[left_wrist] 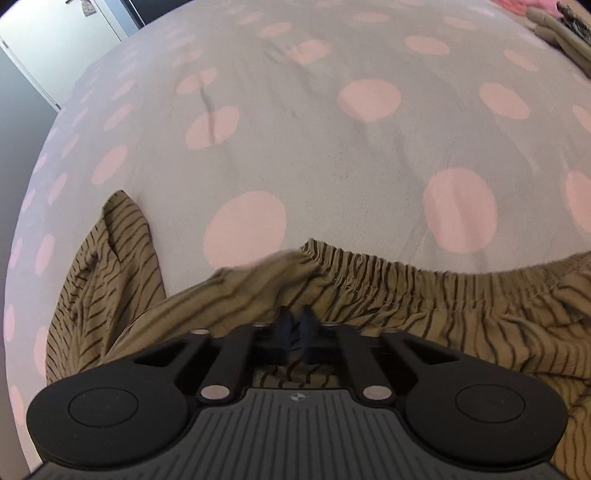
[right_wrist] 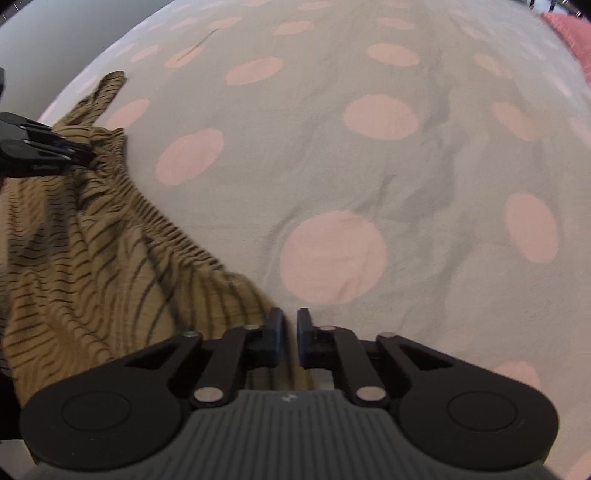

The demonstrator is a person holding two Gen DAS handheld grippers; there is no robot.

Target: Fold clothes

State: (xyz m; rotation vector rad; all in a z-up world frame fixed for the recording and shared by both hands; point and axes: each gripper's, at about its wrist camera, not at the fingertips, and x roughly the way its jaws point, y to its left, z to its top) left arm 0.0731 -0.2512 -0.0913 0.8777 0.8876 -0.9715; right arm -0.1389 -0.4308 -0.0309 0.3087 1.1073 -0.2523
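The striped garment [left_wrist: 369, 295] is what we see first: a thin, olive-tan cloth with fine dark stripes, gathered into tight puckers along an elastic band [left_wrist: 388, 269] that runs across the lower middle of the left wrist view. At the lower left of that view a loose flap of the same cloth rises to a soft point and falls in limp folds. It all lies on a bedsheet [left_wrist: 314, 166], a matte grey fabric printed with large pale pink dots and lightly creased.

In the left wrist view we find the left gripper [left_wrist: 295, 323] at the lower centre, its black fingers brought together with cloth pinched between them just below the elastic band; the garment spreads out to both sides of the tool and under it. At the upper right corner lie a beige cloth [left_wrist: 554, 33] and a bit of pink cloth [left_wrist: 517, 5], well apart from the garment.

In the right wrist view the garment fills the left side, its gathered edge running diagonally from the upper left down toward the bottom centre. We see the left gripper again at the far left edge, clamped on that gathered edge. The right gripper [right_wrist: 290, 325] sits at the lower centre, its fingers nearly together with a narrow gap showing; the garment's corner reaches up to and beneath them, and we cannot tell whether cloth is caught between the pads. A knitted pink cloth [right_wrist: 569, 33] shows at the upper right.
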